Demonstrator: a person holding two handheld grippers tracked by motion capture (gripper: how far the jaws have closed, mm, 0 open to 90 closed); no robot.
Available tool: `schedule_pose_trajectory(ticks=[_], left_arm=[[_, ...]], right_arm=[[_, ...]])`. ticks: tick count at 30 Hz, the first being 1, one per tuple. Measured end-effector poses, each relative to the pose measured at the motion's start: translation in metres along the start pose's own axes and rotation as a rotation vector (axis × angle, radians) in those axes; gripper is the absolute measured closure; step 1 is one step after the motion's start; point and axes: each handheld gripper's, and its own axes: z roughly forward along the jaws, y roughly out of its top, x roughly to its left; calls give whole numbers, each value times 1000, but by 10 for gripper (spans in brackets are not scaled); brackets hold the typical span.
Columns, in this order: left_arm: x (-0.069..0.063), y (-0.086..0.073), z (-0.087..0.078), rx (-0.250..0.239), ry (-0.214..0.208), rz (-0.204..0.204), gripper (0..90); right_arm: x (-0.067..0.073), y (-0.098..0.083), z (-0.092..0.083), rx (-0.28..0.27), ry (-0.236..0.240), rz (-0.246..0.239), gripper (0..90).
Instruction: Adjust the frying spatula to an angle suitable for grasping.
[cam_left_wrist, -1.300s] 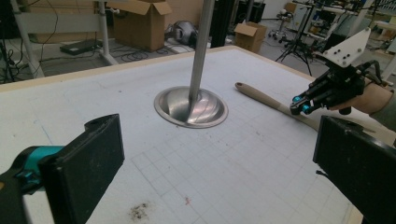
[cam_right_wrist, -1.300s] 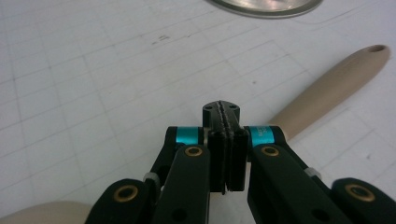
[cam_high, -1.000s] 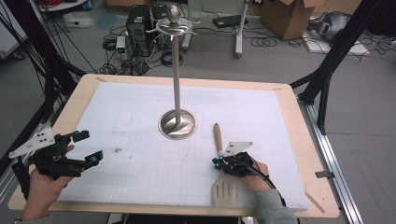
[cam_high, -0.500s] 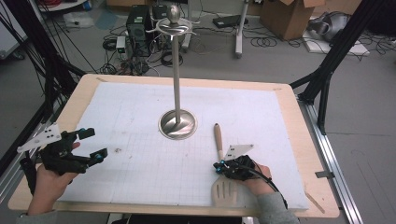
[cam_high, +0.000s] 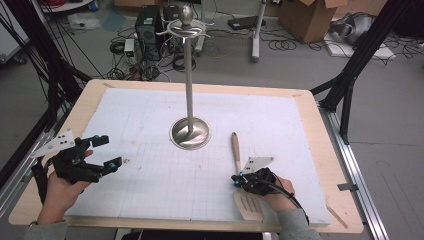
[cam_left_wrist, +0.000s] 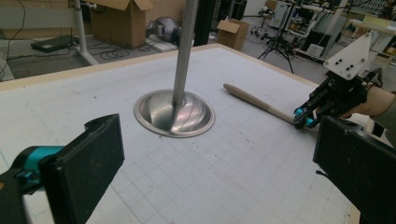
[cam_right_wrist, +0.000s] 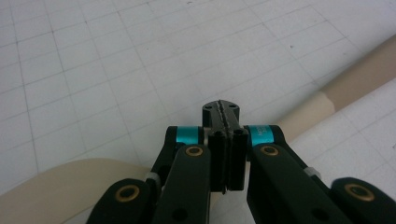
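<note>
From above the near edge we look forward and down over the whole table (cam_high: 310, 107). The left gripper view sits low, facing the metal stand (cam_left_wrist: 175, 114) at twelve o'clock — shared with the high view; the right gripper view hugs the grid mat (cam_right_wrist: 93, 56) — very close.

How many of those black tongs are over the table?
2. The left tongs sit open near the table's left edge; the right tongs are shut above the wooden spatula, near the front right.

Gripper (cam_right_wrist: 223, 112) closed, empty, over wooden spatula (cam_right_wrist: 327, 93).
</note>
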Motion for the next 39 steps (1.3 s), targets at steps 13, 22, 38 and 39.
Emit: schedule_pose_trajectory(ticks=[13, 22, 38, 39], left_arm=[[0, -1, 0, 3, 3, -2, 24], [0, -1, -1, -1, 2, -1, 24], [1, 1, 6, 2, -11, 0, 24], [1, 1, 7, 2, -13, 4, 24]], right_arm=[[0, -2, -3, 2, -13, -3, 900], [-2, -7, -8, -3, -7, 4, 900], [-7, -19, -18, -16, -12, 40, 900], [-7, -20, -19, -14, -13, 40, 900]])
